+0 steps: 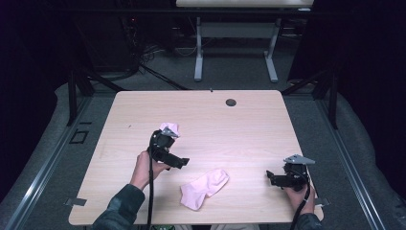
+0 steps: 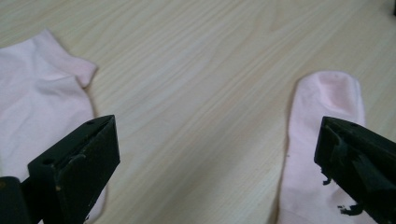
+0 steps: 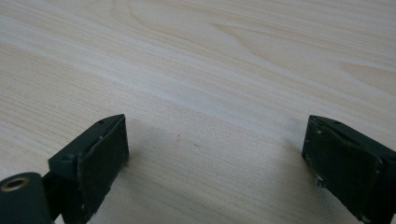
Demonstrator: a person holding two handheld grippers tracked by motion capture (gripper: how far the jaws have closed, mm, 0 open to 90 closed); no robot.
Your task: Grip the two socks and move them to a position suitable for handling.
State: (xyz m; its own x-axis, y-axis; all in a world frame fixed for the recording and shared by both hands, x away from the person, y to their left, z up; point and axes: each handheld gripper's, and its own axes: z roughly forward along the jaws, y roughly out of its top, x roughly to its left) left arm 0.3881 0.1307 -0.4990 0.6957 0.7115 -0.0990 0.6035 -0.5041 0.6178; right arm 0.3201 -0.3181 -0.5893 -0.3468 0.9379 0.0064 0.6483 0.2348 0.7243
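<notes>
High view: a pale pink sock [image 1: 205, 188] lies loosely folded near the front edge of the light wooden surface [image 1: 239, 129], between the two hands and closer to the left one. A second pink sock [image 1: 170, 128] lies farther back, partly hidden behind the left tongs [image 1: 179, 162], with just its end showing past the grey plate.

In the left gripper view both socks appear flat on the wood, one at the left edge [image 2: 32, 107] and one at the right [image 2: 322, 140], well apart from each other, with bare grain between them. The black jaws stand wide and each overlaps a sock in the picture, but nothing sits between the pads; the left tongs hold nothing. No earlier picture is at hand to compare.

The person's left hand [image 1: 143, 167] grips the body of the left tongs, a dark sleeve [image 1: 119, 208] coming in from the bottom, and a black cable trails down from it.

The right tongs [image 1: 274, 178] rest near the front right corner of the surface, held by the right hand [image 1: 301, 194], well apart from the socks. In the right gripper view their jaws stand wide over bare wood, gripping nothing.

A small dark round grommet [image 1: 231, 102] sits near the far edge of the surface. No brand, label or writing can be read on the socks, the tongs or the wood.
</notes>
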